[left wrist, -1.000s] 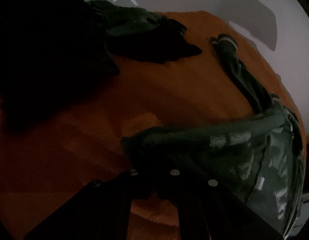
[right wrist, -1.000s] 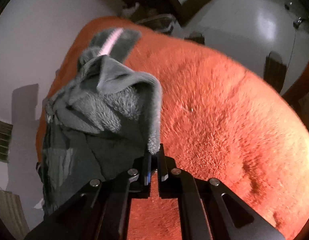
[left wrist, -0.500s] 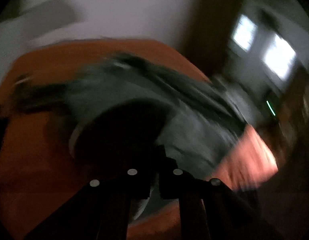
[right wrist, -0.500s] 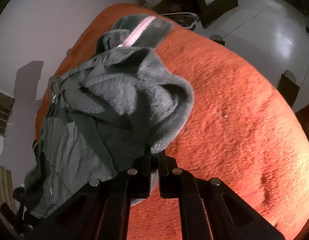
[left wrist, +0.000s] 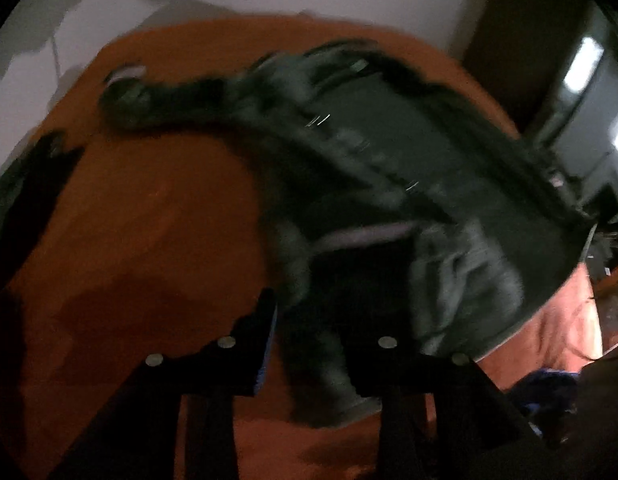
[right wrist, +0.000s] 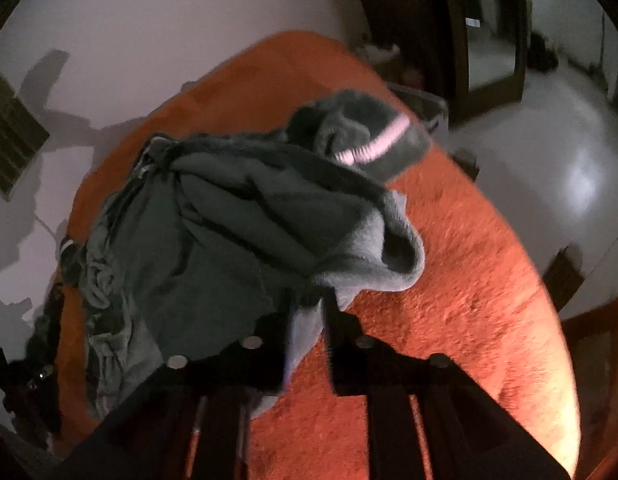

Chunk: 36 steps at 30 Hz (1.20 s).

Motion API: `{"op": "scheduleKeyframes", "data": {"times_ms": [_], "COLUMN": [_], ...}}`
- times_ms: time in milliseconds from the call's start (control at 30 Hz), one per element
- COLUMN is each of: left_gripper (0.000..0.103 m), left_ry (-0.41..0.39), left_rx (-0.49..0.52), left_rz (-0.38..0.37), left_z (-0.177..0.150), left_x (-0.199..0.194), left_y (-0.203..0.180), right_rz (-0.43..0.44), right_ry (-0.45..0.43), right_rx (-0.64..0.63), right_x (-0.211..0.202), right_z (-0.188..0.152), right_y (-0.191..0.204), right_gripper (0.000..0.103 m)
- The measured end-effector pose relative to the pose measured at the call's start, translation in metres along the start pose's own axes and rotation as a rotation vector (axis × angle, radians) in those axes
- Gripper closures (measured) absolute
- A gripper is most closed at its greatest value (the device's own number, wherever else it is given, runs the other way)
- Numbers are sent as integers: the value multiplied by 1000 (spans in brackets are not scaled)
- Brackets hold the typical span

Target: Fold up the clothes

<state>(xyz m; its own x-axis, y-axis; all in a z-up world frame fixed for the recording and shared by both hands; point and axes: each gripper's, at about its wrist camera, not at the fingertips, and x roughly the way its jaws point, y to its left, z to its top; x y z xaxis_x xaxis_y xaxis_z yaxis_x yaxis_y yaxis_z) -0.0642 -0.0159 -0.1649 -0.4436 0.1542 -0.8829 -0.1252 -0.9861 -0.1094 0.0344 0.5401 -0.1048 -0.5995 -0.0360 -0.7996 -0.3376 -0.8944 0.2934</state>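
Note:
A dark grey-green fleece-lined jacket (left wrist: 389,160) lies spread and motion-blurred across the orange blanket (left wrist: 149,220), one sleeve stretching to a cuff (left wrist: 125,92) at the far left. My left gripper (left wrist: 321,312) is open, jaws wide apart, with a fold of the jacket lying loose between them. In the right wrist view the jacket (right wrist: 229,232) is bunched up, and a pink-striped cuff (right wrist: 373,148) lies on top at the far end. My right gripper (right wrist: 307,308) is partly open, with pale fleece hem still hanging between its fingers.
The orange blanket (right wrist: 449,280) covers a bed against a white wall. More dark clothes (right wrist: 41,340) sit at the bed's left edge, and appear as a dark heap (left wrist: 29,184) in the left wrist view. A mirror (right wrist: 493,40) and shiny pale floor (right wrist: 549,160) lie beyond the right side.
The left gripper swung right across the bed with the jacket and its jaws opened wide. The right gripper carried the hem up over the jacket, and its jaws have parted a little.

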Motion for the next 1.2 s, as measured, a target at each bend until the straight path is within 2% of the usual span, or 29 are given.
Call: {"op": "scheduleKeyframes", "data": {"times_ms": [33,67,100,167,200,233,300,333,400,467,567,600,633,700,767,800,833,867,967,1000,1033,1100,1200], "left_gripper": [70,70,70,70,69,69,69,69,69,69,69,70,77,84,87,92,94,94,95,95,95,95,94], "left_ry": [28,56,76,112,133,150,180,194,205,215,231,236,241,252,262,254,249,248,236,236,235,238,234], "left_rx": [-9,-17,-20,-19,-17,-15,-8,-4,-15,-27,-43,-49,-54,-65,-76,-98,-126,-138,-176,-189,-203,-221,-195], "left_rz": [16,32,32,24,7,-11,-34,-46,-42,-37,-31,-29,-26,-22,-18,-27,-36,-32,-39,-47,-58,-80,-129], "left_z": [-6,-13,-18,-29,-33,-36,-38,-39,-42,-45,-50,-52,-54,-57,-61,-61,-62,-62,-65,-66,-68,-70,-68], "left_x": [5,9,13,20,24,29,40,46,51,55,62,64,66,71,75,74,74,74,69,67,66,63,57], "left_y": [4,8,9,9,6,3,-2,-4,-3,-2,0,0,1,2,3,4,6,8,18,23,27,34,31], "right_rz": [-41,-78,-123,-154,-123,-55,122,237,418,513,611,633,635,637,600,589,582,589,711,735,739,694,713], "right_ry": [-17,-28,-40,-54,-58,-39,49,114,239,313,355,360,353,324,272,289,311,335,372,413,465,533,548], "right_rx": [-23,-31,-29,8,36,50,37,-3,-148,-393,-711,-822,-938,-1082,-1215,-1252,-1285,-1305,-1323,-1320,-1312,-1269,-1121], "right_x": [-8,-14,-20,-25,-25,-20,1,21,61,91,115,123,130,141,156,163,169,171,147,142,139,140,144], "right_z": [-2,-4,-8,-9,-8,-4,6,11,13,2,-27,-39,-53,-72,-90,-96,-102,-106,-109,-111,-113,-115,-100], "right_y": [2,-1,-6,-16,-19,-16,8,35,102,179,271,300,326,358,383,389,392,391,357,341,324,296,293], "right_gripper": [59,43,42,42,42,42,42,42,42,42,42,42,42,42,45,74,96,102,103,103,103,103,101]}}
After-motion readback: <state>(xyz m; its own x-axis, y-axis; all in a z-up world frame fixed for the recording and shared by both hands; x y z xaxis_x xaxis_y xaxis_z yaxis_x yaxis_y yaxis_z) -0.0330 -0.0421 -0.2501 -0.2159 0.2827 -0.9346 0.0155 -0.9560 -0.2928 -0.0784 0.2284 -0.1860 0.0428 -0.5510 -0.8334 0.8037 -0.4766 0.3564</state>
